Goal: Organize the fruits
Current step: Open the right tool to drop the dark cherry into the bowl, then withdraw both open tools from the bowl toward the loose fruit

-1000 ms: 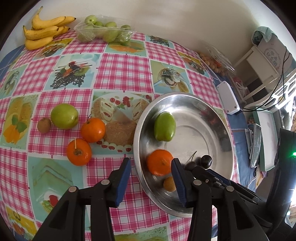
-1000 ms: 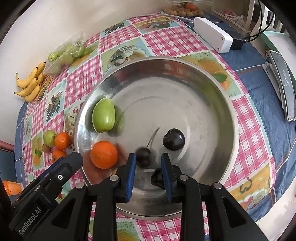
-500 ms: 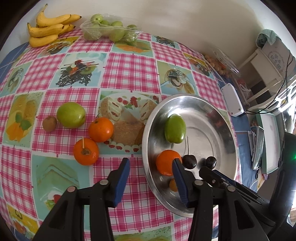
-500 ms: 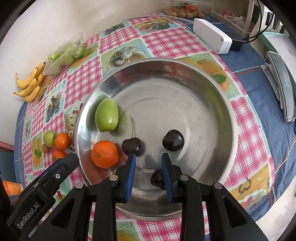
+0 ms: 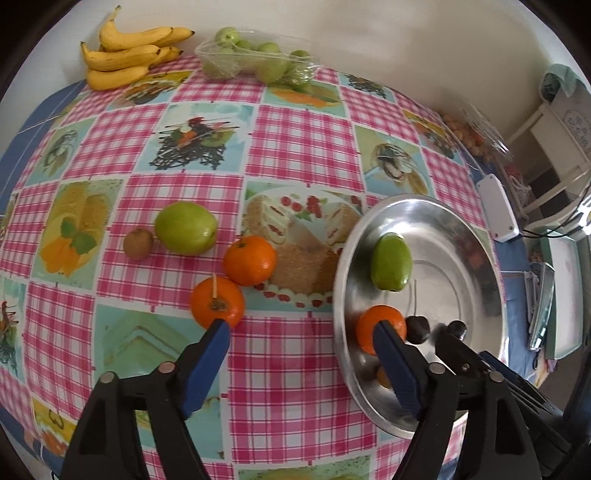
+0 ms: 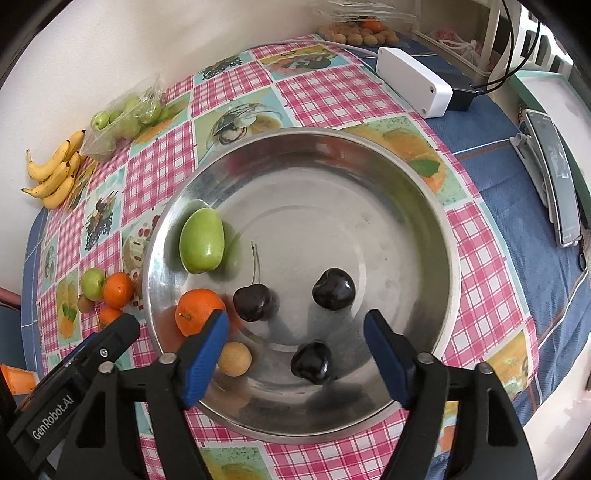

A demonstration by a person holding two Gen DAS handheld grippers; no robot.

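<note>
A steel bowl (image 6: 443,221) holds a green fruit (image 6: 202,240), an orange (image 6: 199,312), a small yellow fruit (image 6: 234,359) and three dark cherries: one with a stem (image 6: 255,302), one in the middle (image 6: 333,289), one nearest me (image 6: 311,362). My right gripper (image 6: 297,321) hangs over the bowl, its jaws opening, the pads touching nothing. My left gripper (image 5: 299,328) is over the tablecloth left of the bowl (image 5: 491,258), jaws opening and empty. Two oranges (image 5: 218,302) (image 5: 250,260), a green fruit (image 5: 185,228) and a kiwi (image 5: 137,243) lie on the cloth.
Bananas (image 5: 129,55) and a bag of green fruit (image 5: 258,62) sit at the far edge by the wall. A white box (image 6: 413,81) and a phone on a stand (image 6: 557,177) lie right of the bowl. A tray of small fruits (image 6: 358,33) stands behind.
Both grippers have opened wide. The stemmed cherry left the right jaws and rolled beside the orange in the bowl. The left gripper's view has shifted left, away from the bowl.
</note>
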